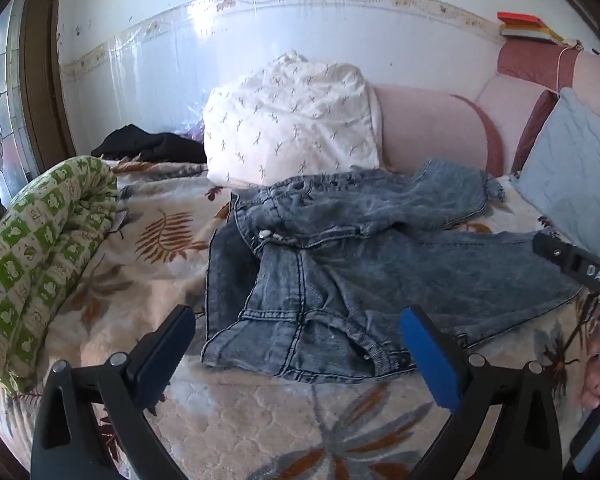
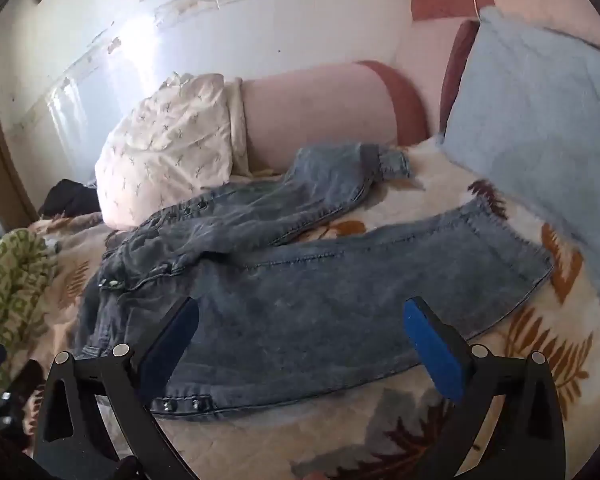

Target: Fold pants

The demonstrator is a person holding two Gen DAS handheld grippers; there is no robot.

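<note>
The pants [image 1: 340,264], washed-blue denim, lie spread on the bed [image 1: 236,412] over a leaf-patterned blanket, just ahead of both tools. The left hand-held gripper [image 1: 300,356] hovers low over the near edge of the bed with its fingers spread wide and nothing between them; the crumpled waistband and a folded-over flap of denim lie directly in front of the gap, apart from the pads. The right hand-held gripper [image 2: 302,344] is likewise released, fingers wide apart, poised above the thigh of the nearer leg; whether its pads touch the cloth cannot be told. In the left wrist view the black body of the right tool shows at the right edge, beside the nearer leg's hem. The pants' long axis runs across the bed, waist toward the left by the green-patterned rolled quilt [image 1: 40,264], hems toward the right by the light blue pillow [image 2: 540,128]. The nearer leg lies fairly flat and straight; the farther leg angles away toward the pink headboard [image 2: 320,108], its cuff bunched and turned back. The white pillow [image 1: 292,120] stands behind the waist, touching or just beside it. A dark garment [image 1: 148,146] lies against the wall, left of that pillow.
</note>
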